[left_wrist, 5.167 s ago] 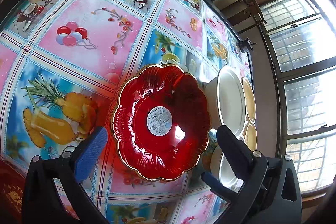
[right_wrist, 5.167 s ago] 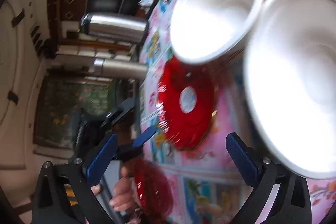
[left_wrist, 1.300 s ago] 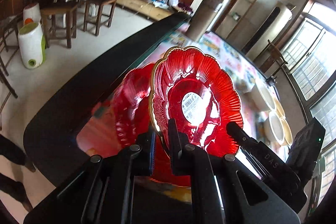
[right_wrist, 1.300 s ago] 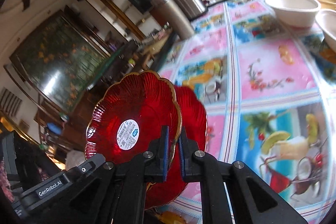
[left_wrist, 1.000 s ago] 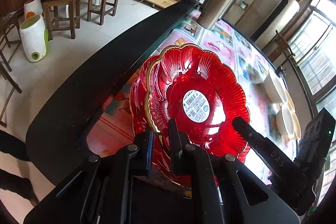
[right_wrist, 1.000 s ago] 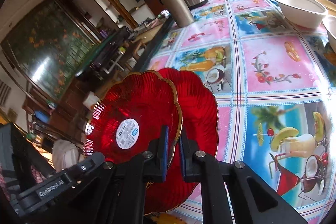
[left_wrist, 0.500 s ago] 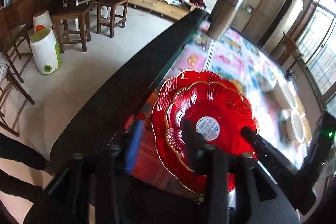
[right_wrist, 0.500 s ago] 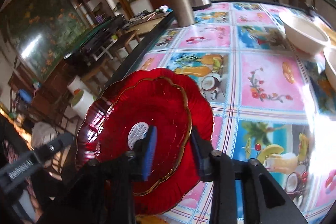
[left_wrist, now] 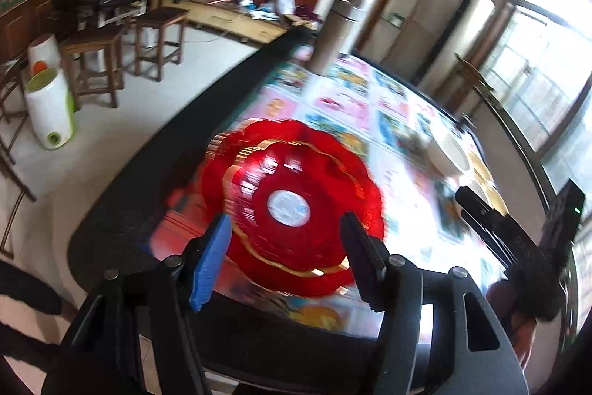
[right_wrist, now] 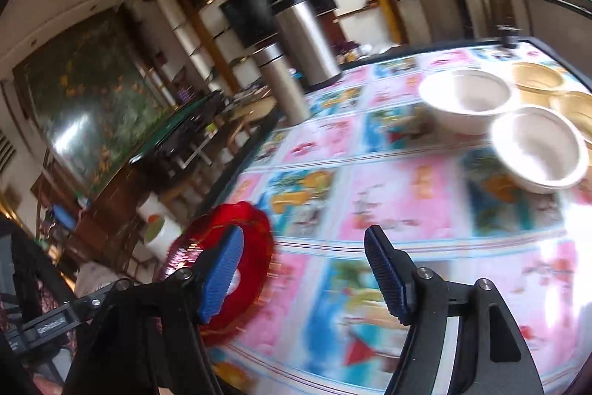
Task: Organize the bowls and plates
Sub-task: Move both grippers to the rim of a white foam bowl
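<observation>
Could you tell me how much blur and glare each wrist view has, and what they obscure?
Left wrist view: motion blur smears the stacked red plates, their gold rims doubled; window glare whitens the tablecloth right of them. Right wrist view: the tablecloth print is streaked, the red plates blurred, glare at the right edge; the white bowls stay fairly readable. Fisheye bends both.

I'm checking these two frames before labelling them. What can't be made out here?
- Red plates, left wrist view: motion blur smears the rims and the sticker text; how many are stacked is unclear.
- Red plates, right wrist view: partly hidden behind the right gripper's blue pad.
- Yellow bowls, right wrist view: cut by the right edge, count unclear.
- Tablecloth pictures: blurred in both views.
</observation>
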The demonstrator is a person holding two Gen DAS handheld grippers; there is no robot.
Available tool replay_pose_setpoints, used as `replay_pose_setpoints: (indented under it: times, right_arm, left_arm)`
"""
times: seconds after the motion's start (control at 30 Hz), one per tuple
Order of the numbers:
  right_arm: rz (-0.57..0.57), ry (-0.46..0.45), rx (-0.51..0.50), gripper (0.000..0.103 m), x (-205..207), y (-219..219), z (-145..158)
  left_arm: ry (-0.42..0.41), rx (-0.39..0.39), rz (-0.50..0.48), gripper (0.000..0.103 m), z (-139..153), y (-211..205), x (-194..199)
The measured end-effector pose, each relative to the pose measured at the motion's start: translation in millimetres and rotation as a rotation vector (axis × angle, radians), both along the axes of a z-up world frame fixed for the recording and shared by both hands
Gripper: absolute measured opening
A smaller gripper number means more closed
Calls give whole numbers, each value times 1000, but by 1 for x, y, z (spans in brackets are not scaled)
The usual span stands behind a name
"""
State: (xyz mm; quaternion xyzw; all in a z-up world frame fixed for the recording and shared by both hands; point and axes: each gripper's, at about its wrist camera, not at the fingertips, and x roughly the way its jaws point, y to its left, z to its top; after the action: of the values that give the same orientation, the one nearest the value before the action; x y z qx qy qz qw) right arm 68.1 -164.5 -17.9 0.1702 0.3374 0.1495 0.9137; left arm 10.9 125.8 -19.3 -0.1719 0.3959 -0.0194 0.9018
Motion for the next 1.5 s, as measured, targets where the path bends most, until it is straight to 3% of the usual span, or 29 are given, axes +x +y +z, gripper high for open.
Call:
replay_pose_setpoints:
  times: [0.13, 0.37, 0.63, 0.83, 1.0, 1.1, 1.2, 1.27, 1.37, 1.5]
  right_arm:
    - [-84, 9, -12, 76, -19, -52, -9]
    - [-258, 32, 30, 80, -41, -148, -22]
    - [-370, 16, 77, 81, -45, -207, -50]
    - [-339, -24, 94, 82, -47, -204, -51]
    - [-275, 29, 187, 82, -25, -212, -40]
    - [-285, 65, 240, 82, -2, -226, -29]
    - [-291, 163, 253, 84, 28, -238, -30]
    - [-271, 182, 324, 84, 42, -248, -37]
    - [-287, 172, 362, 84, 53, -260, -43]
    - [-287, 158, 415, 94, 59, -269, -49]
  left_arm:
    - [-4, 19, -124, 71, 2, -40, -5]
    - [48, 6, -350, 71, -8, -124, 3]
    - [121, 27, -481, 71, -32, -193, 7]
    - [144, 12, -524, 71, -47, -223, 16]
    - [214, -54, -564, 71, -43, -243, 52]
    - [240, -109, -549, 71, -30, -250, 87]
    - [298, -200, -529, 71, -25, -256, 123]
    - [333, -230, -497, 71, -24, -259, 142]
    - [376, -249, -464, 71, -28, -266, 165]
    - [428, -332, -443, 71, -36, -277, 185]
